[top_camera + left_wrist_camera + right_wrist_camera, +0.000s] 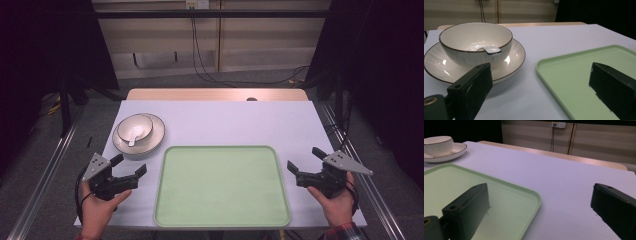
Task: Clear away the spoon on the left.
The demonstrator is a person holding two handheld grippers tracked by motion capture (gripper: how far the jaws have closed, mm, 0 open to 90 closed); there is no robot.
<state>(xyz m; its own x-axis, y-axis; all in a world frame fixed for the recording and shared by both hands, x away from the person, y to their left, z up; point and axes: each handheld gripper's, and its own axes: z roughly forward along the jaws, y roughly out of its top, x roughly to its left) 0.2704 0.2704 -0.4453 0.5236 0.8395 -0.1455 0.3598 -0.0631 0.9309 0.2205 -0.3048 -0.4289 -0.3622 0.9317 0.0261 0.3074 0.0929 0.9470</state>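
Bowl (134,127): cream, dark-rimmed, stood upright on a matching plate (156,138) at the far left of the desk (235,122). A white spoon (134,138) lay inside the bowl, its handle resting over the near rim.

Tray (221,185): pale green, rectangular with rounded corners, at the middle of the near edge of the desk, its far left corner just beside the plate but apart from it.

Left hand-held gripper (131,165): held in the person's left hand (99,206) at the near left of the desk, jaws spread with nothing between them, pointed toward the gap between plate and tray. In the left gripper view one jaw stood before the plate, the other over the tray's corner.

Right hand-held gripper (306,159): held in the right hand (337,204) just off the tray's right side, jaws spread and empty, touching nothing.

Desk: covered in a pale lilac sheet, a strip of bare wood showing along its far edge.
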